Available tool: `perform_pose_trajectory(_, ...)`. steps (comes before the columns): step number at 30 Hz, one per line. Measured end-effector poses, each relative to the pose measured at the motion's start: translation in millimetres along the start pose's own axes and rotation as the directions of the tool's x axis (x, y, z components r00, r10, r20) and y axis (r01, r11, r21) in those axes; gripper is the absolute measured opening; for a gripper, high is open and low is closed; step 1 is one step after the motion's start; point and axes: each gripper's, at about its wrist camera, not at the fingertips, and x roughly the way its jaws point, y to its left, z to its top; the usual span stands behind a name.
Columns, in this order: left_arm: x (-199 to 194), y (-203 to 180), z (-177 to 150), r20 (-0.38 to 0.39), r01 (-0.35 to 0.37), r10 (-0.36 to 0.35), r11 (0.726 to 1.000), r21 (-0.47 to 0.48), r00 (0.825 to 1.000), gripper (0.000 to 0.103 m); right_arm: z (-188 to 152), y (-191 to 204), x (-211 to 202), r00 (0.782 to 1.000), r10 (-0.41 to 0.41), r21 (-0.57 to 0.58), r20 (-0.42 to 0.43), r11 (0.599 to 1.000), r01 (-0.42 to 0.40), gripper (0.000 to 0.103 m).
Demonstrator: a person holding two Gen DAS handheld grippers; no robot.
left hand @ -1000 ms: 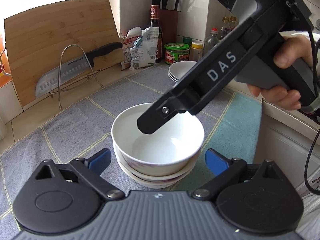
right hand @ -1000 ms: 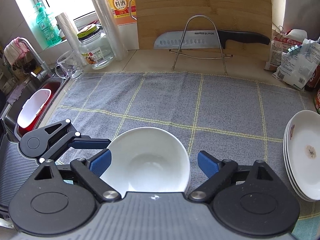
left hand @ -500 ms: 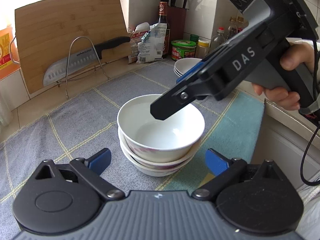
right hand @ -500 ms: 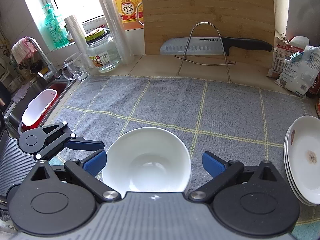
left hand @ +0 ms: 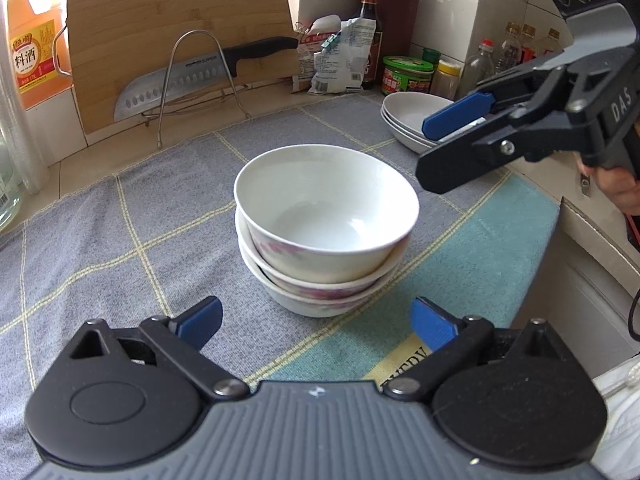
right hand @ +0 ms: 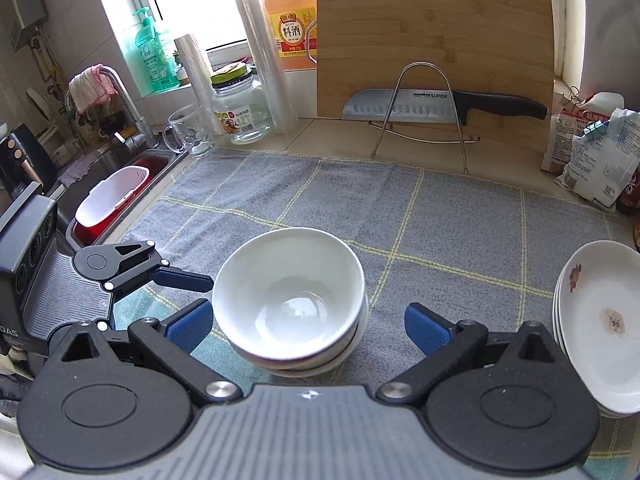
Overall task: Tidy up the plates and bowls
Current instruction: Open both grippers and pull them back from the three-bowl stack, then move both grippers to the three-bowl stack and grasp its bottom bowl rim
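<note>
Three white bowls sit nested in a stack on the grey checked towel, seen from above in the right wrist view as the bowl stack. My right gripper is open, its blue pads wide on either side of the stack and pressing on nothing. In the left wrist view the right gripper hangs to the right of the bowls, apart from them, with a hand on its handle. My left gripper is open and empty, just short of the stack. A stack of shallow white plates lies on the towel's right; the same plates show behind the right gripper.
A bamboo cutting board leans on the back wall with a large knife on a wire rack. Food bags stand at the back right; a glass jar and a mug stand by the sink. The counter edge runs close on the right.
The right gripper has opened wider and drawn back to the right, off the top bowl, which stays on the stack. The left wrist view has rolled a little.
</note>
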Motion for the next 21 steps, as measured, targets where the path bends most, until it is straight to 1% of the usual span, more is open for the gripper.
perform_pose_trajectory(4, 1.1, -10.1, 0.2, -0.006, -0.036, 0.036, 0.999, -0.014, 0.999, 0.100, -9.6, -8.3, -3.0, 1.000, 0.023, -0.011, -0.008, 1.000, -0.023, 0.103)
perform_pose_trajectory(8, 4.3, -17.8, -3.3, -0.014, -0.075, 0.075, 0.997, -0.017, 0.997, 0.100, -18.8, -15.6, -0.8, 0.999, 0.030, -0.021, -0.012, 0.999, -0.031, 0.103)
perform_pose_trajectory(10, 8.4, -19.9, -6.5, -0.033, -0.100, 0.099, 0.995, -0.021, 0.995, 0.100, -25.2, -19.2, 4.1, 0.999, 0.026, -0.024, -0.023, 0.999, -0.026, 0.103)
perform_pose_trajectory(16, 17.8, -20.0, -13.6, -0.070, -0.125, 0.122, 0.991, -0.043, 0.990, 0.100, -41.0, -28.7, 23.8, 0.998, 0.000, -0.042, -0.068, 0.999, -0.003, 0.103)
perform_pose_trajectory(18, 21.2, -20.3, -14.9, -0.079, -0.126, 0.123, 0.991, -0.033, 0.989, 0.100, -45.3, -32.1, 30.4, 0.996, -0.001, -0.031, -0.089, 1.000, -0.002, 0.103)
perform_pose_trajectory(21, 27.1, -20.7, -15.2, -0.091, -0.127, 0.126, 0.992, -0.007, 0.988, 0.100, -51.9, -34.8, 39.3, 0.994, -0.025, -0.030, -0.111, 0.999, 0.022, 0.103)
